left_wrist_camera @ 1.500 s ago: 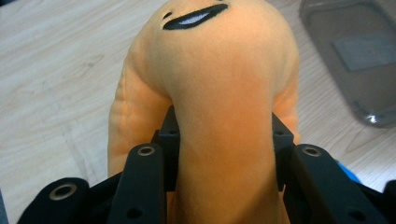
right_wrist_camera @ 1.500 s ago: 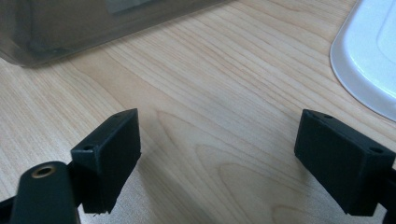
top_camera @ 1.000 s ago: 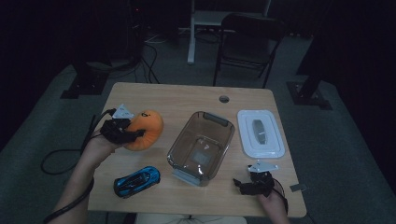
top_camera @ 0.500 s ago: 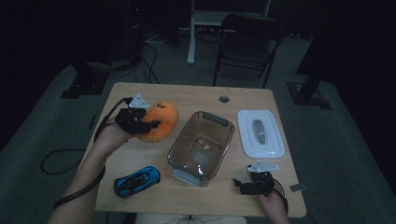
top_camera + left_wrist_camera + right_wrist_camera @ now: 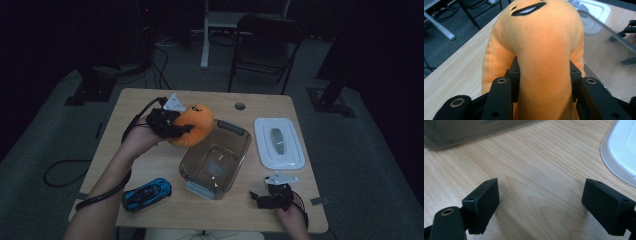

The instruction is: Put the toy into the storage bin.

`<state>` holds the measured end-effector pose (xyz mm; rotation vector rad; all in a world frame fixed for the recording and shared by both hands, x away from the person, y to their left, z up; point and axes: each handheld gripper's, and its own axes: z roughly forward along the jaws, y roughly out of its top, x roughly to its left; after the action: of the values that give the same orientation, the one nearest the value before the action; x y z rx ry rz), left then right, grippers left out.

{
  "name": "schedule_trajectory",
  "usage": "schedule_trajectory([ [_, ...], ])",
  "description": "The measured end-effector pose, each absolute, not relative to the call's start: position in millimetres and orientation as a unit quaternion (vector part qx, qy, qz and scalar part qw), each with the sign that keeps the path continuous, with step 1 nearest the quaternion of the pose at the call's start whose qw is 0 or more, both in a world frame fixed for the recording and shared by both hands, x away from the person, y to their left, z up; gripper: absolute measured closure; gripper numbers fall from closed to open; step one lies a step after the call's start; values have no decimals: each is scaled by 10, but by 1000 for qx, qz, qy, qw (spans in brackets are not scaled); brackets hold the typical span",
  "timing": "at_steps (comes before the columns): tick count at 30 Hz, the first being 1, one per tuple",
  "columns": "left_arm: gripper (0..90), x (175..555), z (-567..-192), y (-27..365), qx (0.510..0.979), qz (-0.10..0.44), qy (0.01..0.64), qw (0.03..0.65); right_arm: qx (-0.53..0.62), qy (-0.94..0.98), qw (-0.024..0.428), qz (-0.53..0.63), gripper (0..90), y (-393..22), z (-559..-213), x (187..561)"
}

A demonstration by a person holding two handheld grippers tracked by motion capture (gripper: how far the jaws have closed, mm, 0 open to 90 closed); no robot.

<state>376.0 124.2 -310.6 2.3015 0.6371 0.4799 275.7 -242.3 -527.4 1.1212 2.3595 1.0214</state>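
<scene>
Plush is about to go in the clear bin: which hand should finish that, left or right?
Left. The left gripper is clamped on the orange plush, held at the far rim of the clear bin. The right gripper rests open on the table near the white lid, holding nothing.

The orange plush toy [image 5: 192,125] is a soft, rounded figure with a black stitched mouth showing white inside it. It is clear of the desk [image 5: 150,165], over the left half and toward the far edge, leaning across the far left corner of the clear container [image 5: 215,160]. Its plump body is squeezed in at the middle where black jaws pinch it from both sides.
</scene>
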Motion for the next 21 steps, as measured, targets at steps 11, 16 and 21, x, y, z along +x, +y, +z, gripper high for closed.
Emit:
schedule_trajectory([
  [11, 624, 3821, -3131, 795, 903, 165, 202, 342, 394, 830, 168, 359, 140, -2423, -5273, 2757],
  [16, 624, 3857, -3183, 657, 909, 155, 194, 336, 394, 830, 168, 359, 140, -2423, -5273, 2757],
  [21, 621, 3875, -3329, 530, 919, 148, 192, 312, 394, 829, 168, 359, 140, -2423, -5274, 2757],
])
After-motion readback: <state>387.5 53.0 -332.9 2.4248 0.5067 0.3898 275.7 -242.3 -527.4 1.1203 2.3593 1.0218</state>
